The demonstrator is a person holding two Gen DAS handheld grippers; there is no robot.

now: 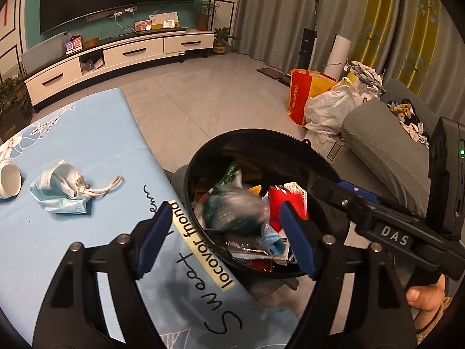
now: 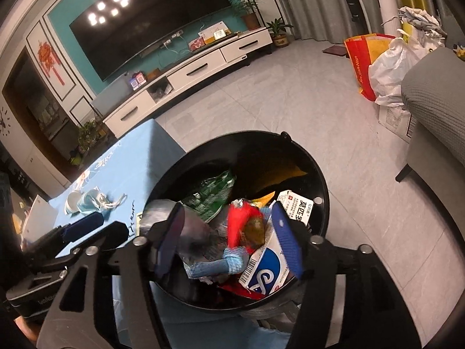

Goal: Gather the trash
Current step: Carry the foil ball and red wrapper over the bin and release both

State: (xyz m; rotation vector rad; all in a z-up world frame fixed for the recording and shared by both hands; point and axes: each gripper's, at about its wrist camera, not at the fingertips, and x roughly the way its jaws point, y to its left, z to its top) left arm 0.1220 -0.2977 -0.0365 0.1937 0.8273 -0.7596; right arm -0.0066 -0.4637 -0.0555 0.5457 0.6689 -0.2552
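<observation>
A black round trash bin [image 1: 200, 157] stands beside the blue-clothed table [image 1: 87, 151]; it also shows in the right wrist view [image 2: 319, 174]. It holds wrappers, a clear plastic bag [image 1: 235, 210], a red wrapper [image 2: 238, 224] and a blue-and-white box [image 2: 267, 273]. My left gripper [image 1: 223, 235] is open and empty above the bin's near rim. My right gripper [image 2: 229, 238] is open and empty over the bin. A crumpled blue face mask [image 1: 61, 189] and a white cup [image 1: 10, 180] lie on the table.
A grey sofa [image 1: 386, 145] is right of the bin. Red-yellow and white bags [image 1: 319, 101] sit on the tiled floor. A white TV stand [image 1: 116, 55] and TV line the far wall.
</observation>
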